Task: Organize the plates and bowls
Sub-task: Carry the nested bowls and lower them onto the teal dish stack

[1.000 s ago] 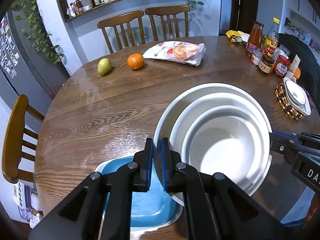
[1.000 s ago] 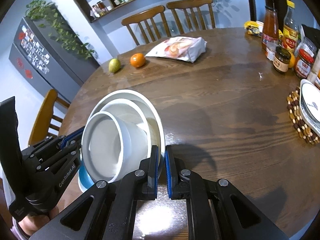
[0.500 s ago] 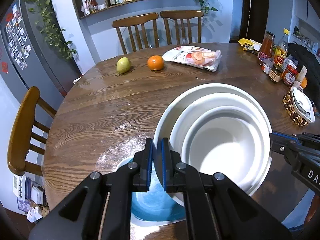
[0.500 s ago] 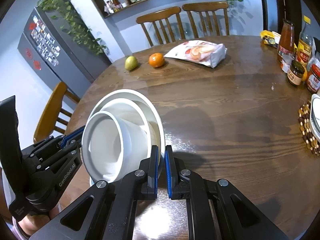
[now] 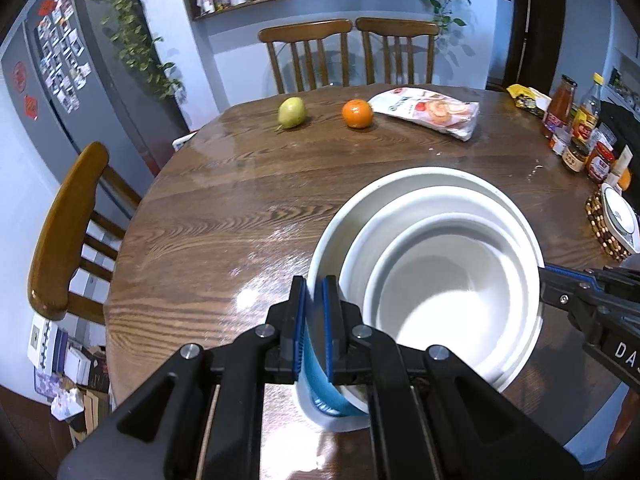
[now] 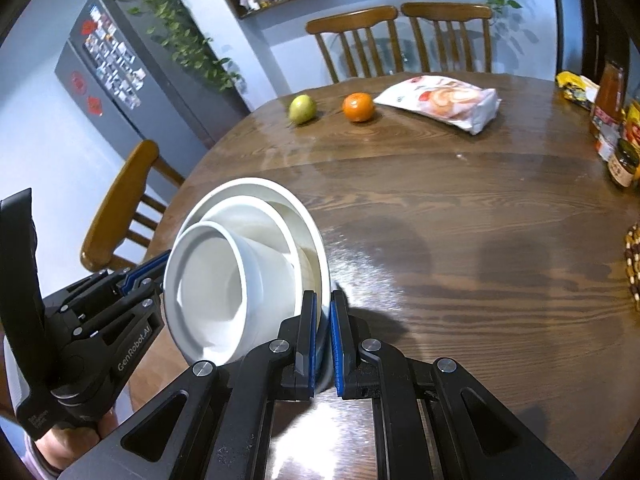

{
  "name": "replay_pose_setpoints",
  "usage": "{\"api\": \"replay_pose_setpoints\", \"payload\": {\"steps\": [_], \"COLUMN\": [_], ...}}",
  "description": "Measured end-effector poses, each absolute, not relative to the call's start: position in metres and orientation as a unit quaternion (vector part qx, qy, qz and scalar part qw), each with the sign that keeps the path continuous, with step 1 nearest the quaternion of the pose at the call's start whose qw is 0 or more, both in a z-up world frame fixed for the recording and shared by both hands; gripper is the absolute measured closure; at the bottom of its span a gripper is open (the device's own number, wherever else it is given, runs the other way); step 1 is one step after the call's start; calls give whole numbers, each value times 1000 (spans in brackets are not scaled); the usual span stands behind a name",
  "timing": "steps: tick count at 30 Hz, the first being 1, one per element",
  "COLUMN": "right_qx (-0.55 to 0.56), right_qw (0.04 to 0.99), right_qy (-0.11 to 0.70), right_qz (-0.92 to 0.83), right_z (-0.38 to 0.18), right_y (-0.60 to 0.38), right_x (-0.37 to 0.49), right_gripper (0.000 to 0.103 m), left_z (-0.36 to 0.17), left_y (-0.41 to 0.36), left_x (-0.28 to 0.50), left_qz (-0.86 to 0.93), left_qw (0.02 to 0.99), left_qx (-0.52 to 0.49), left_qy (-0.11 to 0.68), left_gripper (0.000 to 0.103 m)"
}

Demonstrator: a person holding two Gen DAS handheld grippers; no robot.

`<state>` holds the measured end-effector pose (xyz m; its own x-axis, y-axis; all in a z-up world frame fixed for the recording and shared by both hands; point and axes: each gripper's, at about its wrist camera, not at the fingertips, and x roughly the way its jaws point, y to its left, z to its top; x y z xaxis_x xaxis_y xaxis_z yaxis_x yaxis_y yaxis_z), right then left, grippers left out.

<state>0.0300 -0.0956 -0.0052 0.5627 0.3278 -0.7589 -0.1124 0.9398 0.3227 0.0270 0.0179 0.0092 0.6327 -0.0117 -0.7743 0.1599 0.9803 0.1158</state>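
Note:
A stack of white dishes, a large plate (image 5: 404, 180) carrying a wide bowl (image 5: 384, 224) and a smaller bowl (image 5: 440, 292), hangs tilted just over the round wooden table (image 5: 248, 200). My left gripper (image 5: 314, 300) is shut on the large plate's left rim. My right gripper (image 6: 324, 312) is shut on the opposite rim of the same large plate (image 6: 280, 196); it enters the left wrist view as the right gripper (image 5: 544, 276). The left gripper (image 6: 156, 268) shows beside the small bowl (image 6: 208, 292). A blue dish with a white rim (image 5: 332, 400) lies on the table, mostly hidden under the stack.
A pear (image 5: 292, 112), an orange (image 5: 357, 113) and a snack bag (image 5: 428, 110) lie at the table's far side. Bottles and jars (image 5: 576, 132) and a beaded trivet with a dish (image 5: 616, 220) crowd the right edge. A chair (image 5: 64, 232) stands at the left; two more at the back.
Both grippers have carried the white stack leftward across the table. The blue dish, earlier showing to the left of the stack, now sits mostly beneath it.

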Motion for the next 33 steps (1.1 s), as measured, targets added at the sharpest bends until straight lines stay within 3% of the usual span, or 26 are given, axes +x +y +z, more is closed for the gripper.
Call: {"api": "replay_pose_setpoints", "payload": {"steps": [33], "right_qx": [127], "right_qw": [835], "right_qy": [518], "right_qz": [135], "right_z": [-55], "right_y": [-60], "right_x": [49], "right_gripper": [92], "left_z": [-40], "left_y": [50], "left_x": [40], "left_qz": [-35], "left_qw": [860], "left_qx": [82], "left_qy": [502], "left_gripper": [100]}}
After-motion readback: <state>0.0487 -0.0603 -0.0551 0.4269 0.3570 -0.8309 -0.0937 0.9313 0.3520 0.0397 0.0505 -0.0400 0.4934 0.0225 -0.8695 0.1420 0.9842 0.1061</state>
